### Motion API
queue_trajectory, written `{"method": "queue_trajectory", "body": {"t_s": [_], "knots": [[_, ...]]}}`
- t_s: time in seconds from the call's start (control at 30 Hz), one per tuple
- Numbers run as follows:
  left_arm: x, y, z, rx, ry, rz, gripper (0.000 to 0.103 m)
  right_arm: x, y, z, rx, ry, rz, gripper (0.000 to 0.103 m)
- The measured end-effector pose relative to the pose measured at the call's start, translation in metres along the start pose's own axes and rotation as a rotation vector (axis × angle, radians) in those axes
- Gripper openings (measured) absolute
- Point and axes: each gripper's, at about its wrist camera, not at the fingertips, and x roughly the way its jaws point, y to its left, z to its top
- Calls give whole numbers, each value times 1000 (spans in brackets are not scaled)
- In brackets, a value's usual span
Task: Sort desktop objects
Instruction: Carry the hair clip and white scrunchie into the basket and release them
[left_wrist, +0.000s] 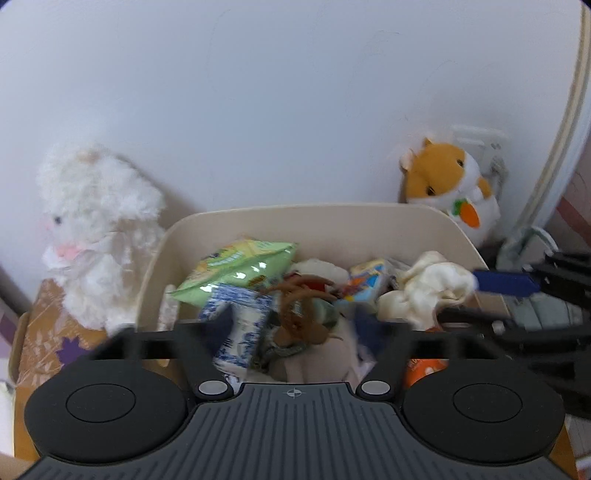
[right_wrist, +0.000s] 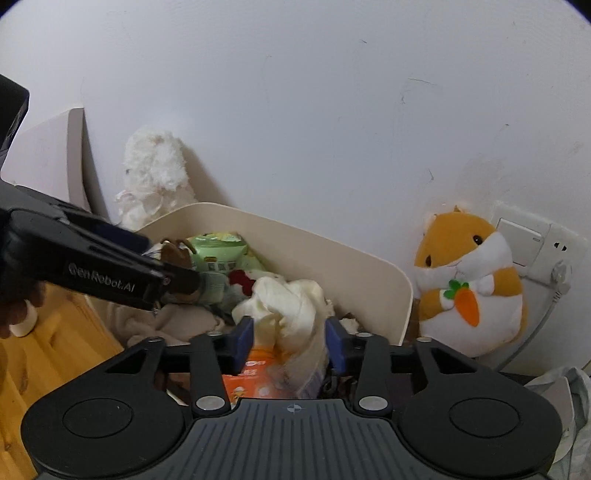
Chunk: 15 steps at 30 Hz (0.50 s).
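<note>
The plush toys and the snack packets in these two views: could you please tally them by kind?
Plush toys outside the bin: 2, the white fluffy rabbit and the orange hamster.
Snack packets clearly seen in the bin: 3, the green packet, the blue-and-white packet and the orange packet.
Total: 5.

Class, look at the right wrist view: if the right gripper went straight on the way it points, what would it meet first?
The right gripper already has the cream cloth between its blue pads; straight on, probably more clutter, then the beige bin's far wall.
</note>
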Motion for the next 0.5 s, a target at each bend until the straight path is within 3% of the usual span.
{"method": "queue_trajectory", "body": {"t_s": [0.07, 0.23, 0.33, 0.5], "knots": [[-6, 2, 1, -14, -22, 3, 84, -7, 2, 0, -2, -4, -4, 65], [-22, 1, 1, -10, 14, -24, 84, -28, 8, 1, 58, 33, 2, 80], [-40, -1, -5, 6, 25, -42, 84, -45, 15, 4, 101, 61, -45, 95], [-75, -1, -18, -14, 56, -59, 84, -81, 30, 9, 120, 48, -79, 99]]}}
